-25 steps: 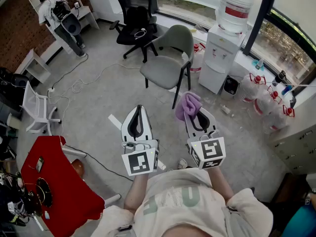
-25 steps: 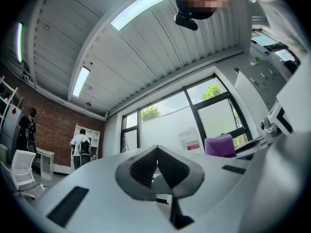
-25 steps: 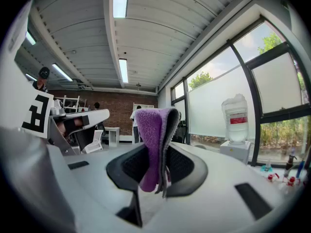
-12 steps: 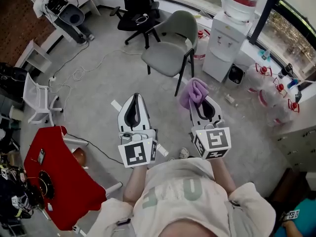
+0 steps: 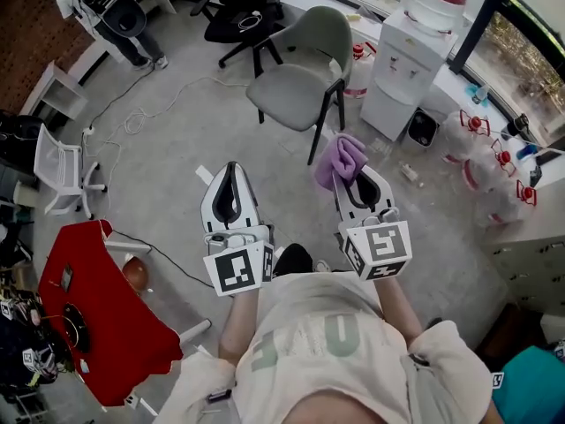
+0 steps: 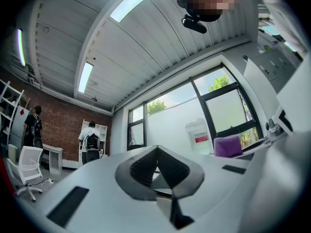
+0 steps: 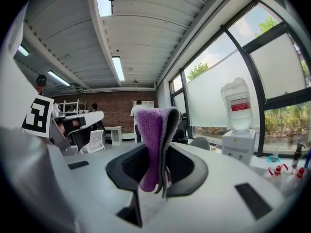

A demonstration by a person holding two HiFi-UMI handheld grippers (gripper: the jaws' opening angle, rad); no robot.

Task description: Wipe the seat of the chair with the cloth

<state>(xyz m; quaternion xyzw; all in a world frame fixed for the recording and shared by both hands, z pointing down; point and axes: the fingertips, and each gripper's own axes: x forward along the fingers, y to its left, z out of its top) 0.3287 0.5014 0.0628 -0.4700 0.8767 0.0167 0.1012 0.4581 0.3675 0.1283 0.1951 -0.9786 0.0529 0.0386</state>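
A grey-green chair (image 5: pixel 300 82) with black legs stands on the floor ahead of me, its seat bare. My right gripper (image 5: pixel 351 168) is shut on a folded purple cloth (image 5: pixel 339 158), which sticks up between the jaws in the right gripper view as the cloth (image 7: pixel 154 144). The cloth is well short of the chair, to its lower right in the head view. My left gripper (image 5: pixel 229 177) is shut with nothing in it; its jaws meet at a point in the left gripper (image 6: pixel 157 152) view.
A white water dispenser (image 5: pixel 406 56) with a bottle stands right of the chair. A black office chair (image 5: pixel 247 16) is behind it. Water jugs (image 5: pixel 481 162) line the window side. A red table (image 5: pixel 84 321) is at my left, a white chair (image 5: pixel 57 170) beyond it. Cables (image 5: pixel 132 122) trail on the floor.
I have stepped closer to the grey-green chair; it sits larger and lower in view. Both grippers keep their pose, the cloth still held.
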